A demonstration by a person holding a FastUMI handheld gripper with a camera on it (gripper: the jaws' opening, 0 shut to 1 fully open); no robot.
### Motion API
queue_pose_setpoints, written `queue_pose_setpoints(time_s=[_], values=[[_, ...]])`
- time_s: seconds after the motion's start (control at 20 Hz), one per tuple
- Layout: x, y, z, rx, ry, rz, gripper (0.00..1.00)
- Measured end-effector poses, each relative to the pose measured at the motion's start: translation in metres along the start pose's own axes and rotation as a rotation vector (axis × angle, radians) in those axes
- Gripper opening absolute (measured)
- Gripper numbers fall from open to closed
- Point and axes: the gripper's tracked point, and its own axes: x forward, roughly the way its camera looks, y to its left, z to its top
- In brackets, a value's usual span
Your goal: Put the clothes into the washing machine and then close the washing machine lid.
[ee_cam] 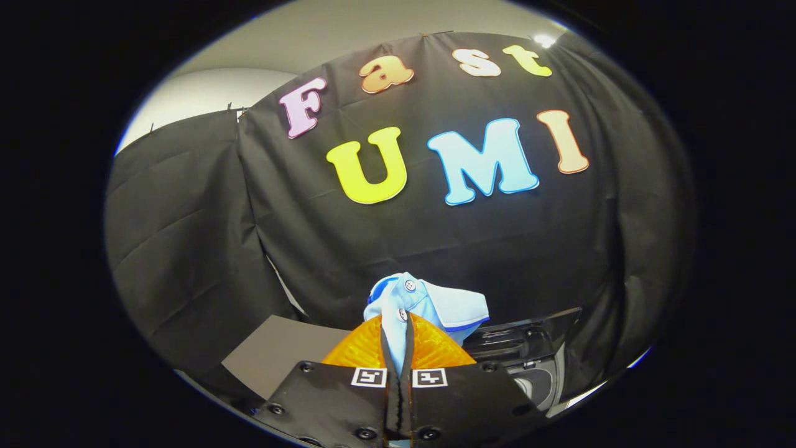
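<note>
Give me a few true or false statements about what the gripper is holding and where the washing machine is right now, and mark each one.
1. The gripper is shut on a light blue polo shirt. True.
2. The shirt is already lying inside the washing machine. False: it is held up between the fingers, above and to one side of the machine.
3. The shirt has white buttons at its collar. True.
4. The washing machine lid is closed. False: it stands raised, with the opening showing below it.
5. A grey board lies beside the fingers, opposite the machine. True.
</note>
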Motion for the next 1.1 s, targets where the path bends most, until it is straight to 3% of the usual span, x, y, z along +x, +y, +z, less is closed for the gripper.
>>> queue_pose_setpoints(time_s=[0.45,1.1], values=[[0.016,-0.030,-0.037,-0.030,0.058,-0.003,0.01],[0.031,-0.060,-0.150,-0.050,0.157,-0.029,0.01]])
